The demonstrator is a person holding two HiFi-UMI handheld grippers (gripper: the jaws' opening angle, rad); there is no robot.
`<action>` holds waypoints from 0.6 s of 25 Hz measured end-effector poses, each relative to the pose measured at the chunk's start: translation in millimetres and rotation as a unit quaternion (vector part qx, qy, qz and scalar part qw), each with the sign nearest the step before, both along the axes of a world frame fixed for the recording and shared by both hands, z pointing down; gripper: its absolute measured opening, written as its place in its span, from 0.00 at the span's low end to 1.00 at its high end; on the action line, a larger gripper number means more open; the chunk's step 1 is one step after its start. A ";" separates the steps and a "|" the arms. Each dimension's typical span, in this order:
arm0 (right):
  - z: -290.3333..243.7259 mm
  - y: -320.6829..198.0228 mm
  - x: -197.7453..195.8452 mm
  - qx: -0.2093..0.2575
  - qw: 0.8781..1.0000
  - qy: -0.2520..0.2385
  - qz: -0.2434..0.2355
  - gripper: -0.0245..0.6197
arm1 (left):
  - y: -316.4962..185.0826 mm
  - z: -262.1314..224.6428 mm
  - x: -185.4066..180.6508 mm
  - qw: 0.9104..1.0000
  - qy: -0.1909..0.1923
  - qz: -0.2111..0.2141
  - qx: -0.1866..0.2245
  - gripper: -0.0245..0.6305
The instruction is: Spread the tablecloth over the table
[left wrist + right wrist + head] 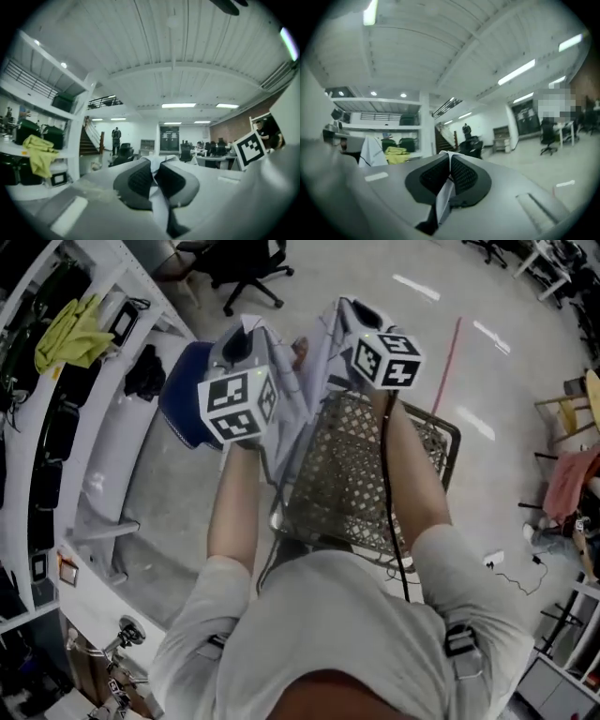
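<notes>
**Head view**
- landmark: white shelf rack (94, 456) along the left edge, yellow cloth (70, 334) on it
- left gripper (242, 341): just right of the rack, raised, jaws clamped on the tablecloth (302, 395)
- right gripper (354, 310): further right of the rack, also clamped on the cloth
- tablecloth: pale, bunched, hanging between the two grippers — not spread
- metal mesh table (361, 479): right of the rack, below the hanging cloth; contact unclear

**Left gripper view**
- left gripper (157, 164): jaws pressed together, thin white fold of tablecloth (159, 197) pinched between the pads
- shelf rack (75, 126): left of the jaws, yellow cloth (40, 152) on it
- marker cube (249, 147): right gripper's, far right of the rack

**Right gripper view**
- right gripper (450, 157): jaws shut on a white tablecloth (444, 194) edge — cloth trails down from the pinch
- shelf rack (419, 126): left of the jaws, yellow cloth (398, 154) on it
</notes>
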State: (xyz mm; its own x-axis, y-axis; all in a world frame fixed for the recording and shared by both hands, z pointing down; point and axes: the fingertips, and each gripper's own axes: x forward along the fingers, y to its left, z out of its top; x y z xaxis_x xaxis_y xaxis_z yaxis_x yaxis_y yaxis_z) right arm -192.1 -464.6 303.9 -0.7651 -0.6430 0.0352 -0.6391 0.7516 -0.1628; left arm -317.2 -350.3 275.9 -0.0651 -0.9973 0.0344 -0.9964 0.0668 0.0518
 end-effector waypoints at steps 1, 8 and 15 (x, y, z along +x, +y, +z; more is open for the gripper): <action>-39.6 -25.8 48.7 0.037 0.999 -0.006 0.035 0.05 | -15.6 -37.5 24.0 0.999 -0.012 0.020 0.028 0.07; -238.5 -32.3 358.2 0.221 0.943 -0.020 0.247 0.05 | -59.5 -186.9 133.9 0.981 -0.015 0.123 0.147 0.07; -184.6 21.5 439.6 0.208 0.934 0.036 0.289 0.05 | -83.3 -97.7 143.2 0.990 0.037 0.120 0.065 0.07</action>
State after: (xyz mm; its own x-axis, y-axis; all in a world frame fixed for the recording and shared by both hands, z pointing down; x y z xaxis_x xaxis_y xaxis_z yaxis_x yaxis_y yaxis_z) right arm 247.5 -443.0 119.3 -0.2921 -0.9172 -0.2710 -0.9555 0.2674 0.1248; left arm -174.0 -433.6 178.2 0.1726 -0.9800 -0.0995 -0.9759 -0.1838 0.1178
